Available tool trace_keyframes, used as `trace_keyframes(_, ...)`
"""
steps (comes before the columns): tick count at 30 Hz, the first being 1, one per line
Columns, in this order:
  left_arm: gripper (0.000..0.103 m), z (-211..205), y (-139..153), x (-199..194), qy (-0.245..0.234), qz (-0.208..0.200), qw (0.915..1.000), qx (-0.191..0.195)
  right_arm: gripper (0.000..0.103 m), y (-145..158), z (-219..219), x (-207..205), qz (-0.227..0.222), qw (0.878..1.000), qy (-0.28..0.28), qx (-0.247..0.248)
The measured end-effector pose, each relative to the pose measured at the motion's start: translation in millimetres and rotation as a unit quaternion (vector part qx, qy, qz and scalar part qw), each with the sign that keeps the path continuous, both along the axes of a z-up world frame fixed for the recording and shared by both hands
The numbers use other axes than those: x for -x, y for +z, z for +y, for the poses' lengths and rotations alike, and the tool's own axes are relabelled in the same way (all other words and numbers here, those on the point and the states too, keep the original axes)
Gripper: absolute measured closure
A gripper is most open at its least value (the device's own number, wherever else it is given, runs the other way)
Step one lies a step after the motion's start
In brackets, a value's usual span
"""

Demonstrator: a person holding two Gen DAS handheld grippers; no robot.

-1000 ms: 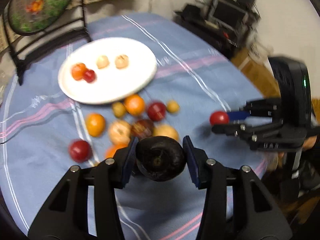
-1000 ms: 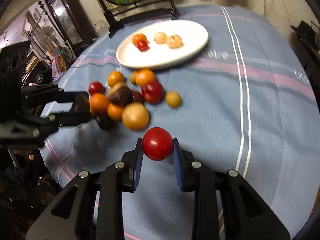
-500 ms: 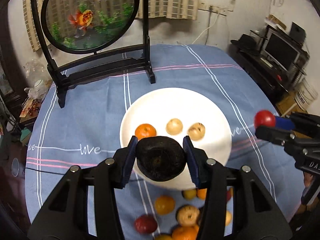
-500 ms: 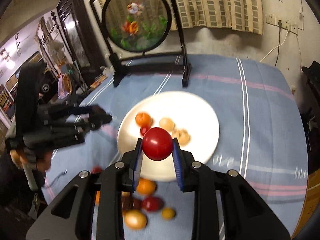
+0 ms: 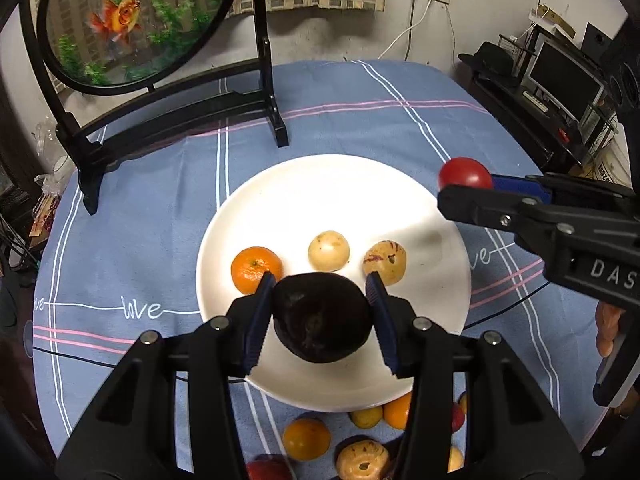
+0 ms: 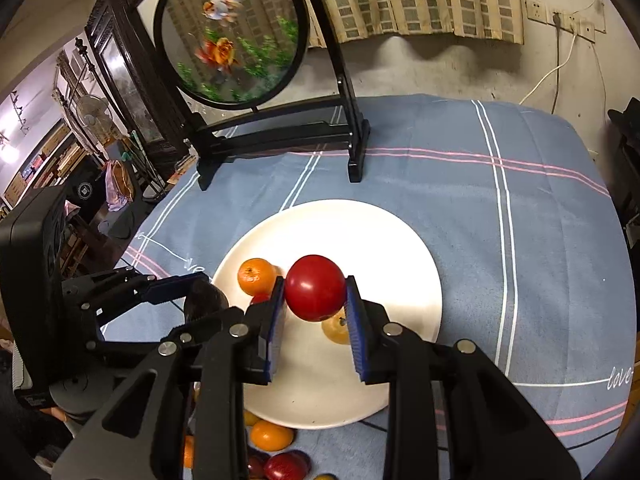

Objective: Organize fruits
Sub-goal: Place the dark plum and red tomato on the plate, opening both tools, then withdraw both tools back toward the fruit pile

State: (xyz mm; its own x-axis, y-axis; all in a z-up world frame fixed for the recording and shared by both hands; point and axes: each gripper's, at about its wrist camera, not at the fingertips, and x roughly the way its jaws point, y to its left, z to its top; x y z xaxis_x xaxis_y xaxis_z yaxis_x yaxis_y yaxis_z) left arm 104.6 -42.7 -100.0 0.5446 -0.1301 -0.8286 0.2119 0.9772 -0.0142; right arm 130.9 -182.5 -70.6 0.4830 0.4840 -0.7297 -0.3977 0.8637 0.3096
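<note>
My left gripper is shut on a dark purple fruit, held over the near part of the white plate. On the plate lie an orange, a pale yellow fruit and a speckled fruit. My right gripper is shut on a red round fruit above the same plate; in the left wrist view it comes in from the right with the red fruit at the plate's rim. The left gripper shows at the left of the right wrist view.
Several loose fruits lie on the blue striped tablecloth just below the plate. A round goldfish screen on a black stand stands behind the plate. Shelves and a monitor are off the table to the right.
Both grippers have carried their fruits from the loose pile over to the plate, which now fills the middle of each view. The grips have not altered.
</note>
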Motion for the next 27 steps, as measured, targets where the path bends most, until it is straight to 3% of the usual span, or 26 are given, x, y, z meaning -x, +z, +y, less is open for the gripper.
trace_keyframes(12, 0.056, -7.3, -18.5, 1.3, -0.014, -0.001, 0.9994, -0.032, 0.074, -25.4, 6.4, -27.4, 0.025, 0.999, -0.009, 0.02)
trace_keyframes(19, 0.055, -17.8, -35.8, -5.1, -0.025, 0.016, 0.9981, -0.054, 0.073, -50.8, 20.9, -51.0, 0.063, 0.997, -0.01, 0.049)
trace_keyframes(20, 0.054, -18.1, -36.9, -6.9, -0.025, 0.016, 0.998, -0.055, 0.072, -54.3, 24.2, -53.8, 0.067, 0.996, -0.009, 0.057)
trace_keyframes(21, 0.047, -19.4, -37.4, -7.7, -0.023, 0.012, 0.9977, -0.062, 0.071, -58.2, 26.5, -56.6, 0.07, 0.995, -0.01, 0.063)
trace_keyframes(22, 0.042, -19.6, -36.9, -8.5, -0.023, 0.009, 0.9975, -0.066, 0.06, -60.5, 26.7, -58.8, 0.074, 0.995, -0.014, 0.067)
trace_keyframes(23, 0.038, -19.5, -35.8, -8.6, -0.023, 0.006, 0.9975, -0.067, 0.04, -61.6, 26.0, -59.7, 0.074, 0.995, -0.021, 0.069)
trace_keyframes(27, 0.038, -12.6, -29.3, -9.2, -0.017, -0.003, 0.9978, -0.064, 0.039, -54.9, 16.4, -58.7, 0.063, 0.996, -0.032, 0.049)
